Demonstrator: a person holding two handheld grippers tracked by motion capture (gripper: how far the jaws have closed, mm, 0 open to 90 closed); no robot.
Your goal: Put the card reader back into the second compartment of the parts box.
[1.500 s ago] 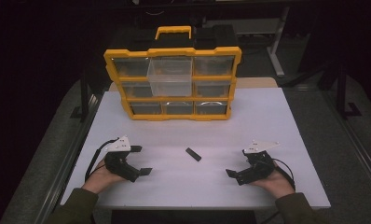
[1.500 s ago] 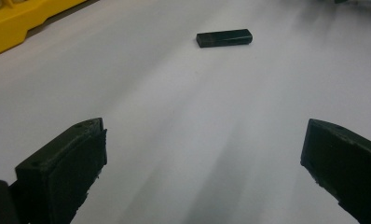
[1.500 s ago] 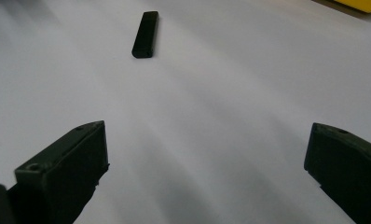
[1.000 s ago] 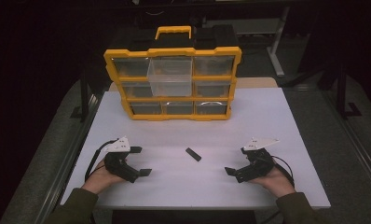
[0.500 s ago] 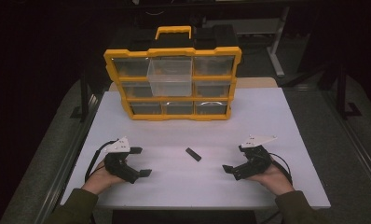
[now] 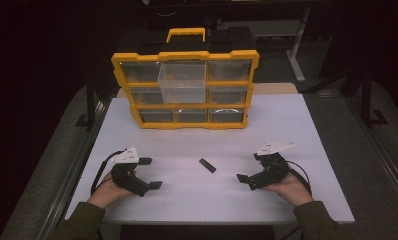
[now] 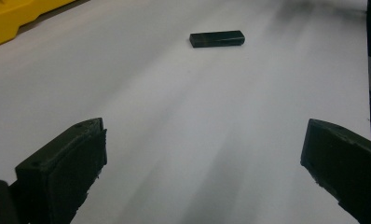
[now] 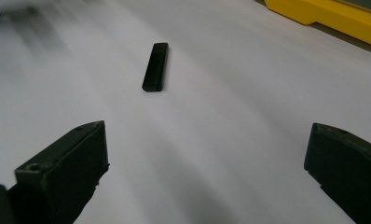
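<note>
A small black rectangular bar point(image 6: 207, 165) lies flat on the white table point(image 6: 297, 125), about midway between the two hands. My left gripper point(image 6: 150, 173) rests near the front left, open and empty, with its jaws pointing right toward the bar. From the left gripper view the bar point(image 7: 216, 38) lies well ahead of the spread jaws of the left gripper point(image 7: 204, 140). My right gripper point(image 6: 249, 167) sits near the front right, open and empty, facing left. In the right gripper view the bar point(image 8: 155, 66) lies ahead and a little left of the right gripper point(image 8: 207, 140).
A yellow organiser case point(image 6: 187, 90) with clear drawers stands upright at the back of the table. One clear drawer point(image 6: 183, 82) in its top middle is pulled out. The case's yellow base edge point(image 8: 333, 18) shows at far right. Dark floor surrounds the table.
The right gripper has crept a little leftward toward the black bar. The left gripper and the bar have stayed put.
</note>
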